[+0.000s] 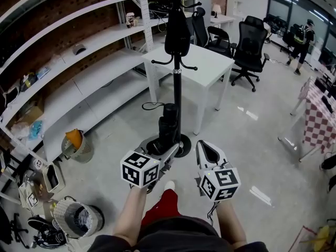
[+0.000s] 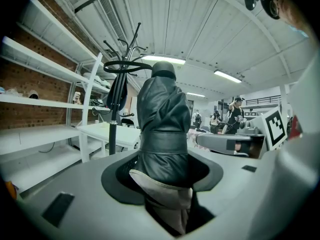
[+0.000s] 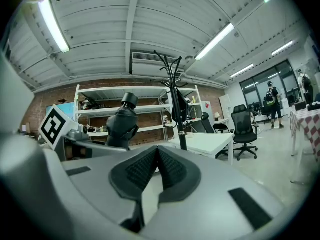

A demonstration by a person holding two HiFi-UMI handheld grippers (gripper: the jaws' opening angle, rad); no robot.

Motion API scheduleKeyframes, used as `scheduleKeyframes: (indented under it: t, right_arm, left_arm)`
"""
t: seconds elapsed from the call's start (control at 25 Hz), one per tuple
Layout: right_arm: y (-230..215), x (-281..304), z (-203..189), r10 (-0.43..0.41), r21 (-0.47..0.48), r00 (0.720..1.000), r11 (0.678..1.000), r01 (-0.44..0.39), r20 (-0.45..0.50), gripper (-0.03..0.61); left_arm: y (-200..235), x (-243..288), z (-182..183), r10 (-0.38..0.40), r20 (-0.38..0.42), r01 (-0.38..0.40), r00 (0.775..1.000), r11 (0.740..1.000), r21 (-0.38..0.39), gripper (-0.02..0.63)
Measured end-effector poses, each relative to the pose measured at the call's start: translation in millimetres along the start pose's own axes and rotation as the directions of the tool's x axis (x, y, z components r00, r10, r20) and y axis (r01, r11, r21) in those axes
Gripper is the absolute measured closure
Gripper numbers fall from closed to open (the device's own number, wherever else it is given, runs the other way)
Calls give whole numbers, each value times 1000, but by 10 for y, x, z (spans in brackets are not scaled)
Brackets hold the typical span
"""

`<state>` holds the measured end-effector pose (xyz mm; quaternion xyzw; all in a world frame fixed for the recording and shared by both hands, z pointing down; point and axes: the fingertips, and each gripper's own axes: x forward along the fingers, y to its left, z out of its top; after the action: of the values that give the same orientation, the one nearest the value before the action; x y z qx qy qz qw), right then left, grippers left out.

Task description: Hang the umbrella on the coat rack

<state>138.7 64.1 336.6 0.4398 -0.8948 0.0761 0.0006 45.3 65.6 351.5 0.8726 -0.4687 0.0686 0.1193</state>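
A folded black umbrella (image 1: 169, 122) stands upright between the jaws of my left gripper (image 1: 164, 150), which is shut on its lower part. In the left gripper view the umbrella (image 2: 162, 124) fills the centre, strapped round its middle. The black coat rack (image 1: 177, 83) stands on the floor just beyond it, with a dark item hanging near its top; it is left of the umbrella in the left gripper view (image 2: 116, 91). My right gripper (image 1: 207, 150) is beside the left one, shut and empty, its pads meeting at the tips (image 3: 157, 151). From the right gripper view, the umbrella (image 3: 123, 126) is on the left and the rack (image 3: 177, 109) is ahead.
A white table (image 1: 212, 62) stands behind the rack, with black office chairs (image 1: 249, 46) beyond. White shelves (image 1: 79, 83) line the brick wall at left. A wire basket (image 1: 77, 217) and clutter sit at lower left. A checkered table (image 1: 320, 114) is at right; a person (image 1: 302, 35) walks far off.
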Motion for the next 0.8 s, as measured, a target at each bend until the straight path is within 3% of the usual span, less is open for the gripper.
scheduleKeyframes:
  t: [0.32,0.8]
  right_arm:
    - [-154,368,-37,-18,-12,1000,1000,18,-23,561]
    - [-272,1470,39,8,-17,999,1000,-9,-47,561]
  left_arm:
    - [415,303,56,1,8,-1,1000,999,-32,391]
    - [1381,822,211,14,-13,-15,1000,998,-65,390]
